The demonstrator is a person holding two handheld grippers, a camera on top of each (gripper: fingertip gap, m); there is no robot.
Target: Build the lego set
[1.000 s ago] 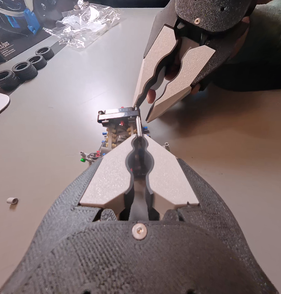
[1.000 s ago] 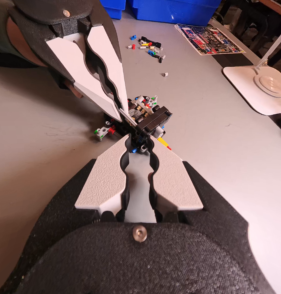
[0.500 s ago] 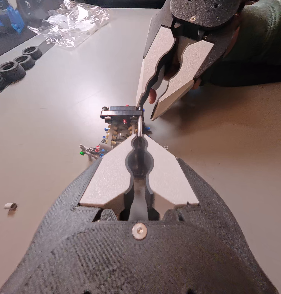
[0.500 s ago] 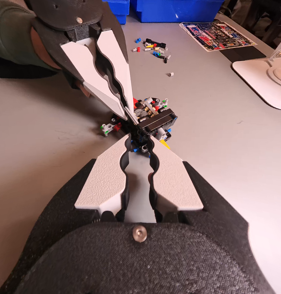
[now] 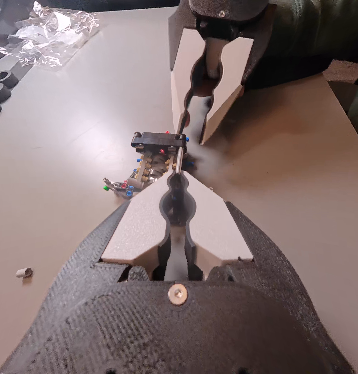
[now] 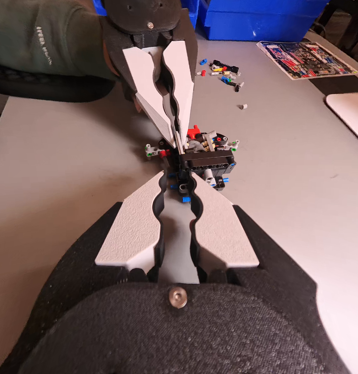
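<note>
The partly built lego model (image 5: 154,162) stands on the table, with a black beam (image 5: 158,138) across its far end. My left gripper (image 5: 177,174) is shut on a thin grey axle (image 5: 179,159) that runs up to the beam's right end. My right gripper (image 5: 191,135) faces it, open, one tip at the beam's end. In the right wrist view my right gripper (image 6: 177,174) is open, with its tips either side of the near corner of the model (image 6: 206,159). My left gripper (image 6: 177,141) comes down from above, shut on the axle (image 6: 179,146).
Loose small pieces (image 6: 222,72), an instruction booklet (image 6: 307,59), blue bins (image 6: 255,18) and a white base (image 6: 348,115) lie beyond the model. A small grey piece (image 5: 24,272), black tyres (image 5: 0,85) and a crumpled plastic bag (image 5: 50,44) lie left. The table edge (image 5: 340,105) is at the right.
Both grippers have swung round the model and now face each other head-on. The left gripper has stayed shut on the axle and the right has stayed open.
</note>
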